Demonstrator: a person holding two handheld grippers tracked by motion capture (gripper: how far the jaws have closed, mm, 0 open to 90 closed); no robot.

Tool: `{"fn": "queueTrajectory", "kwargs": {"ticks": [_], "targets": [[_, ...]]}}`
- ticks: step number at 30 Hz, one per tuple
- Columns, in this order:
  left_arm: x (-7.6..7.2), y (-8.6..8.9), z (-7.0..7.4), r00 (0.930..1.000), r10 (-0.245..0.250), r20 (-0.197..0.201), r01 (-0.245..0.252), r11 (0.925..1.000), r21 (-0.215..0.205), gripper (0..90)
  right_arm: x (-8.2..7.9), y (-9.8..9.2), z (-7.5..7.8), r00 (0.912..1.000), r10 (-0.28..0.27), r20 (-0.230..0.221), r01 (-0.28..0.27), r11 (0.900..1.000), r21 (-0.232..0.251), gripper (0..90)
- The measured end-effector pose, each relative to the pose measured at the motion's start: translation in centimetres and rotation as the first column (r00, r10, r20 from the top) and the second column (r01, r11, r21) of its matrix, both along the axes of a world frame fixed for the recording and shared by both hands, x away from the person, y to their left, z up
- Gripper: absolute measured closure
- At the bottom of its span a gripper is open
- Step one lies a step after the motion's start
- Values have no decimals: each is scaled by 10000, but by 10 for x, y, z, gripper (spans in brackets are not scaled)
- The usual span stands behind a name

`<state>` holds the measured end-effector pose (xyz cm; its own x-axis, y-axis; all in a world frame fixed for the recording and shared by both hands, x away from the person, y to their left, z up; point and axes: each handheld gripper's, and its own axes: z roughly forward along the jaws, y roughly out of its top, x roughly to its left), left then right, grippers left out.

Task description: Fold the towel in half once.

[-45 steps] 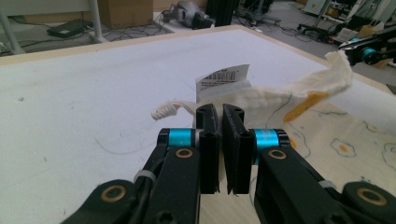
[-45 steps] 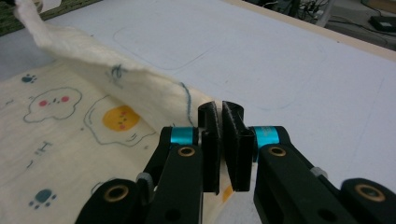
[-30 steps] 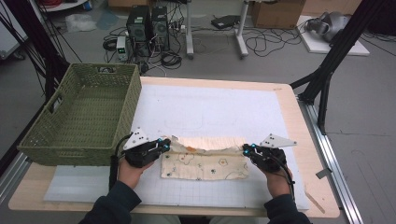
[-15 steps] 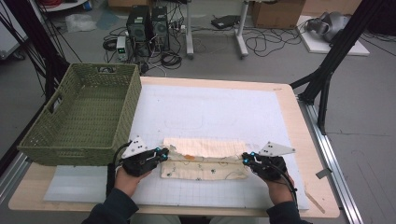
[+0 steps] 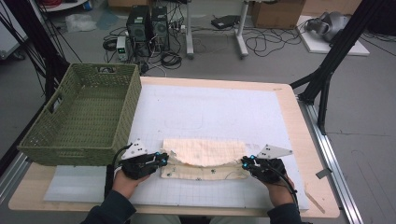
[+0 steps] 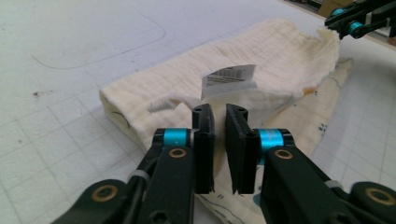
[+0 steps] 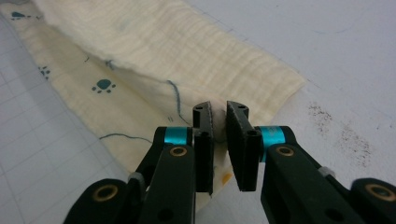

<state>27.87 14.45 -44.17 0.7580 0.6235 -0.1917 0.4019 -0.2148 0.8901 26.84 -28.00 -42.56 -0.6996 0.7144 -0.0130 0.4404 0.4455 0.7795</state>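
Cloth [image 5: 205, 158] folded over — jaws opening

One folded cream muslin cloth [image 5: 205, 158], one green woven rectangular basket [image 5: 81, 116], two black two-jaw grippers [image 5: 156, 161] [image 5: 247, 164], one white gridded mat [image 5: 210, 112].

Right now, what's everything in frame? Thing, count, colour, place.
cloth: 1, cream with small dark paw prints, folded lengthwise on the near part of the mat, between the two grippers
label: 1, white with a barcode, on the cloth's left end
basket: 1, olive green woven, at the table's left edge
mat: 1, white with a grid, covering most of the table
table: 1, light wood
left gripper: 1, black with blue rings, at the cloth's left end, jaws slightly apart, having just been opening
right gripper: 1, same, at the cloth's right end, likewise
hands: 2, gloved black
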Motion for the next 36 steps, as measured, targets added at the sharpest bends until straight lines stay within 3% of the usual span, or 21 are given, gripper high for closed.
{"fn": "queueTrajectory", "kwargs": {"ticks": [5,8,13,19,23,26,31,36], "targets": [[2,9,6,9988,466,134,-457,9970,-626,592,0,-6,4,9994,-305,173,303,9995,132,754],[4,15,6,9962,845,189,-828,9937,-749,586,-1,-14,8,9969,-693,364,685,9974,233,726],[8,20,6,9909,1337,146,-1324,9887,-700,576,-2,-24,11,9916,-1203,485,1175,9914,571,668],[23,14,9,9856,1687,-99,-1690,9844,-480,505,7,-15,7,9870,-1532,486,1503,9869,583,513],[37,9,10,9832,1817,-171,-1821,9829,-285,469,20,-7,7,9831,-1749,535,1725,9839,466,420],[49,6,10,9777,2056,-425,-2061,9785,-86,458,37,-1,6,9776,-2036,523,2019,9787,364,354],[66,1,10,9712,2318,-548,-2329,9724,-144,459,68,11,-3,9735,-2279,185,2279,9737,29,372],[82,-9,3,9702,2320,-697,-2277,9716,646,463,82,18,-13,9804,-1960,-192,1954,9802,-311,468]]}}
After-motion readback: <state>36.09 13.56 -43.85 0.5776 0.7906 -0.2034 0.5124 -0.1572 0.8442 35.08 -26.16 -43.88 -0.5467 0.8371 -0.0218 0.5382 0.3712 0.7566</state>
